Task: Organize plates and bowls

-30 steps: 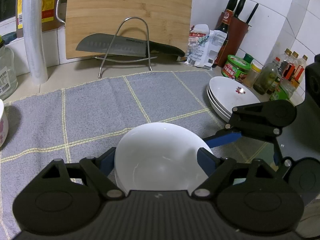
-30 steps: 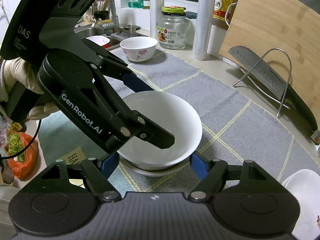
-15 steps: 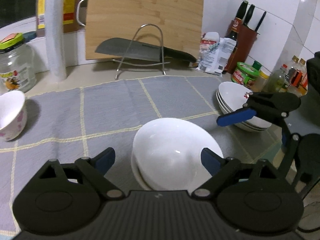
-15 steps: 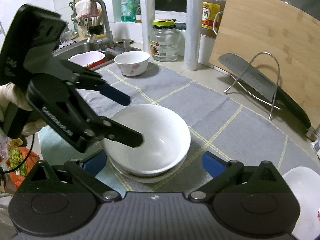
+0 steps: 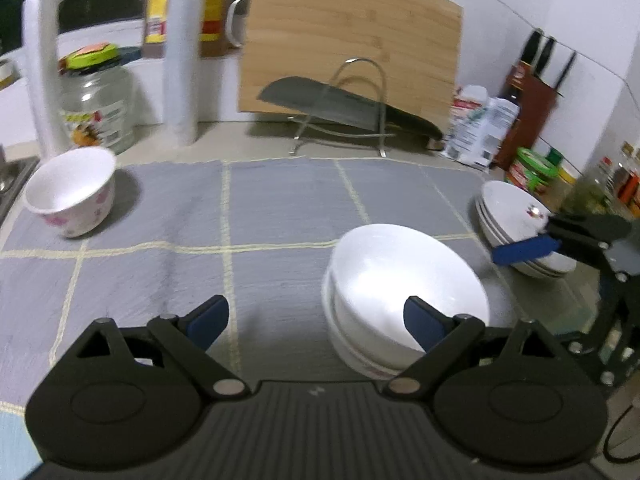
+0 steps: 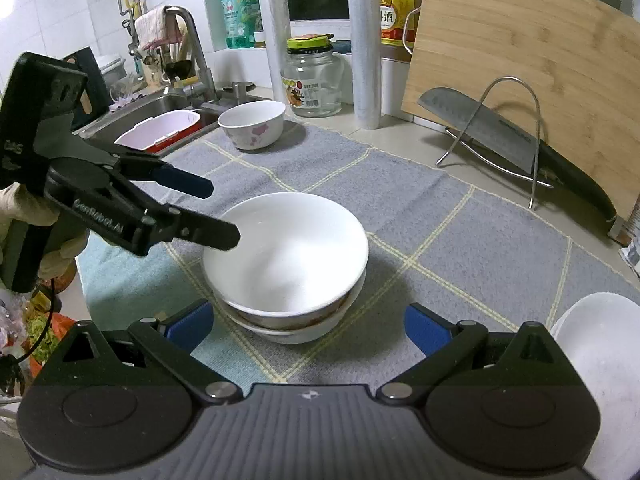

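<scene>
A stack of white bowls stands on the grey checked mat; it also shows in the left wrist view. My left gripper is open and empty, pulled back to the left of the stack; it shows in the right wrist view beside the stack's rim. My right gripper is open and empty just in front of the stack. A white bowl with pink flowers stands at the mat's far left. A stack of white plates sits at the right edge.
A sink with a pink tub lies at the far left. A glass jar, paper rolls, a cutting board and a cleaver on a wire rack line the back. Bottles and a knife block stand at the right.
My left gripper has let go of the top bowl, opened, and drawn back to the left. My right gripper has opened wider and pulled back a little from the stack.
</scene>
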`<action>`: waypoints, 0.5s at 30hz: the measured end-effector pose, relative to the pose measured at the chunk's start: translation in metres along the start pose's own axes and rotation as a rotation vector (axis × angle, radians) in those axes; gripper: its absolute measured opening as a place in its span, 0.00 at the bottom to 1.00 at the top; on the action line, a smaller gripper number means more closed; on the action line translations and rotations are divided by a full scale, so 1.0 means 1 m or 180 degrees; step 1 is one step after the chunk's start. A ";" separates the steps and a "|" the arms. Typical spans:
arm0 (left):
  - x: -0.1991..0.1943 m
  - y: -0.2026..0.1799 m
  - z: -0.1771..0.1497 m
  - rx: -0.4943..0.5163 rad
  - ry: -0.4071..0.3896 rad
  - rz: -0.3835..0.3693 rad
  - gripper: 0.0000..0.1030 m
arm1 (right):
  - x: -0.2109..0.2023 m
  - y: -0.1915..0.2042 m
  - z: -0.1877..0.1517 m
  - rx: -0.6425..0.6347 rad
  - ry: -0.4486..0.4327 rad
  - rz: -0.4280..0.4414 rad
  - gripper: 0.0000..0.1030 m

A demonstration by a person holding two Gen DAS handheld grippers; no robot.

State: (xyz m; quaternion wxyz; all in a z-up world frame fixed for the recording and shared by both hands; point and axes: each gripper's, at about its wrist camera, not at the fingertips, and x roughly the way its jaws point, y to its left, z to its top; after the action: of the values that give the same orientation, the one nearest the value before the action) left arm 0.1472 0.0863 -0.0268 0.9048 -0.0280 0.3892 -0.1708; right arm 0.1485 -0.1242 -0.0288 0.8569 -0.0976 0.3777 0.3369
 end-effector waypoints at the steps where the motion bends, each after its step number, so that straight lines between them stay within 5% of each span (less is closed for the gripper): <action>1: 0.000 0.002 -0.001 -0.0010 0.0002 0.0019 0.91 | -0.001 0.000 -0.001 0.0004 -0.0005 0.0002 1.00; 15: -0.023 0.003 -0.004 0.0041 -0.0173 0.0273 0.93 | -0.005 -0.006 0.010 -0.0018 -0.0143 0.0024 1.00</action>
State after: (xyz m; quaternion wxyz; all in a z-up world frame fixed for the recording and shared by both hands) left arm 0.1306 0.0967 -0.0142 0.9217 -0.0100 0.3642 -0.1335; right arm 0.1556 -0.1268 -0.0188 0.8636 -0.0911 0.3578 0.3433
